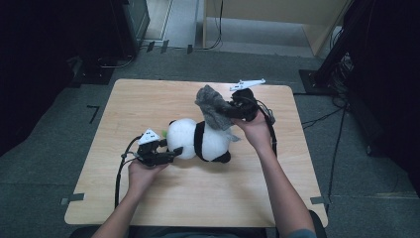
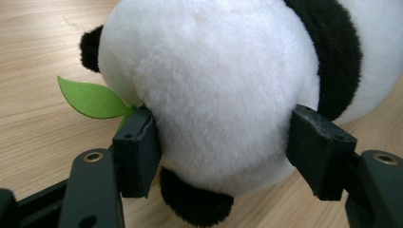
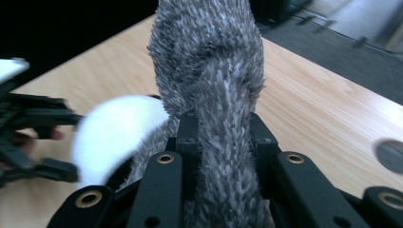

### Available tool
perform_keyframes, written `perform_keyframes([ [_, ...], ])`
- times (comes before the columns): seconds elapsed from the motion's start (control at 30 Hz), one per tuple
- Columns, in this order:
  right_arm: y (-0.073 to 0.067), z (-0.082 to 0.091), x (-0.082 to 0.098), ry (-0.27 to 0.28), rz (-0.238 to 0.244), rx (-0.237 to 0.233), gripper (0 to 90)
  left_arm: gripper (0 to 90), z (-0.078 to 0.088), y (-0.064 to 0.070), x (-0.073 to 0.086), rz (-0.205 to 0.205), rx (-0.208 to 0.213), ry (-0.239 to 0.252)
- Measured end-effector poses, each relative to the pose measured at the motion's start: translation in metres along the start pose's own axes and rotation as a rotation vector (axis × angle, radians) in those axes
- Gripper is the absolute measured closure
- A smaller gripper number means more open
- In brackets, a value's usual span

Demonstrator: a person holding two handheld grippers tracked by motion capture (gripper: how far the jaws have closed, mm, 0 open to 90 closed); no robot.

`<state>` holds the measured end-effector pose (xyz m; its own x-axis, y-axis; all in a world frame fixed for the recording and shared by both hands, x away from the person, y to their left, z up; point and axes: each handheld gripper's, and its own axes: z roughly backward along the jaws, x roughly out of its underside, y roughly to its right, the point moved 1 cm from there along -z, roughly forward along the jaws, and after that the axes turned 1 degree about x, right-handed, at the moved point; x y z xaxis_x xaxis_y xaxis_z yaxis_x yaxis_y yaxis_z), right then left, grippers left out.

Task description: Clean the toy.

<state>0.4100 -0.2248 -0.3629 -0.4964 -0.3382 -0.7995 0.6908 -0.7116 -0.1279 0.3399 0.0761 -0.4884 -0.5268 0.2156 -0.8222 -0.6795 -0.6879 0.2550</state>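
We are viewing a wooden table [image 1: 148, 198] standing on grey floor, with a person's two forearms reaching in from the near edge. Near the middle of the table a plush panda [image 1: 200, 141] is lying on its side, white-bodied with a black band and black limbs. In the left gripper view a green felt leaf [image 2: 90, 99] is projecting from beside the panda's head, next to one jaw. A grey furry cloth [image 1: 213, 109] is hanging above and just behind the panda, its lower edge touching or nearly touching the white body. The right gripper [image 1: 229, 110] is clenching this cloth, the fabric bunching between its jaws, lifted off the table. The left gripper [image 1: 176, 152] is grasping the panda's rounded head, its pads pressing into the fur on either side.
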Motion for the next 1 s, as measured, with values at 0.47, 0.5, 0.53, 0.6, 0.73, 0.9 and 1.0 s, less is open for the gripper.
perform_keyframes([
  [0.47,-0.057,-0.029,-0.009,0.039,0.066,-0.162,73.1,27.1,-0.001,0.001,-0.003,-0.004,0.002,0.003],
  [0.5,-0.059,-0.031,-0.009,0.038,0.066,-0.176,73.1,27.1,-0.001,0.001,-0.003,-0.004,0.002,0.003],
  [0.53,-0.061,-0.034,-0.008,0.033,0.065,-0.188,73.1,27.1,-0.001,0.001,-0.003,-0.003,0.0,0.004],
  [0.6,-0.064,-0.044,-0.006,0.008,0.059,-0.201,73.1,27.1,-0.001,0.001,-0.003,-0.001,0.002,0.006],
  [0.73,-0.069,-0.065,0.004,-0.062,0.083,-0.178,73.1,27.2,-0.001,0.0,-0.003,-0.004,0.002,0.001],
  [0.9,-0.067,-0.072,0.009,-0.1,0.108,-0.128,72.6,27.2,-0.002,-0.001,-0.003,0.012,0.0,-0.003],
  [1.0,-0.064,-0.07,0.009,-0.103,0.106,-0.115,72.6,27.1,-0.003,-0.001,-0.003,0.011,0.001,-0.002],
])
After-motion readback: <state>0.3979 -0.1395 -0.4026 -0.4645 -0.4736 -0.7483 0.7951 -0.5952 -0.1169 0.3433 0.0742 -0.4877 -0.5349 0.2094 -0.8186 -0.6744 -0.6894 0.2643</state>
